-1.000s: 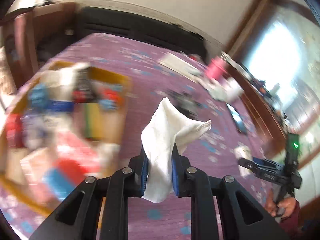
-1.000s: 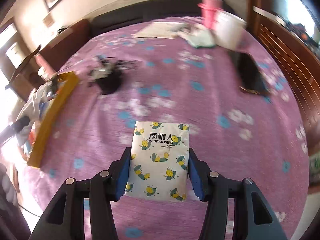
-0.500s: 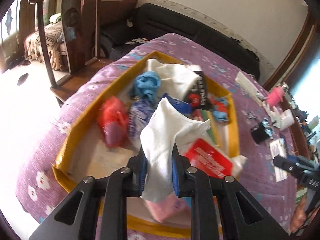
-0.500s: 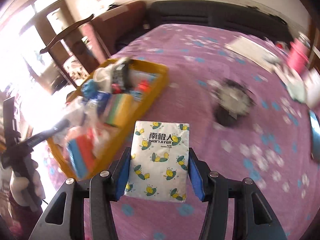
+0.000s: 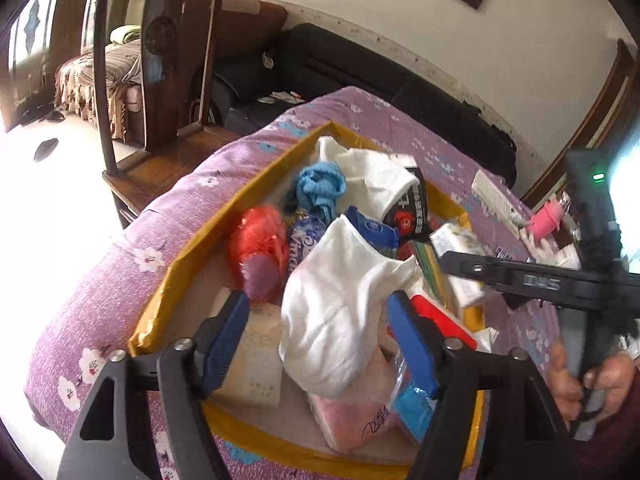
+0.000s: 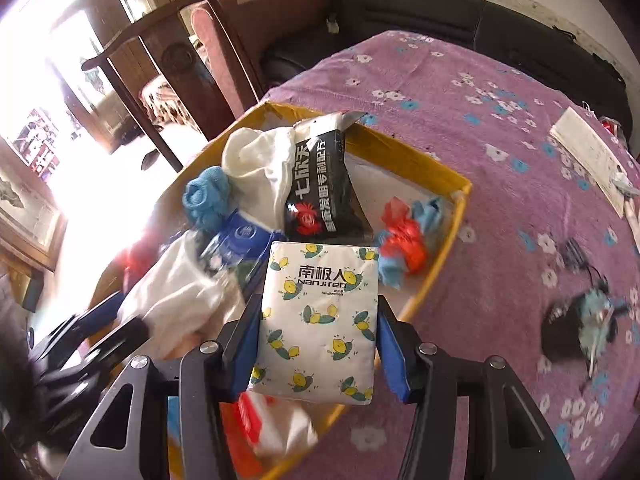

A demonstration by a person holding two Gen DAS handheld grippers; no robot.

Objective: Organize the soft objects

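Tissues (image 6: 320,320) marked "NANJIREN" sit clamped in the right gripper (image 6: 318,348); left gripper (image 5: 320,340) jaws opening around one white cloth (image 5: 340,304).

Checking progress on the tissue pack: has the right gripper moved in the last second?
Yes. The right gripper, shut on the lemon-print tissue pack, went from bare purple bedspread to over the yellow cardboard tray.

A crumpled white cloth (image 5: 340,308) sits between the opening jaws of the left gripper (image 5: 320,340), its pads clear of it, over the yellow tray (image 5: 176,264). The lemon-print tissue pack (image 6: 318,320) (flat, upright) is clamped between the right gripper's (image 6: 318,344) blue pads.
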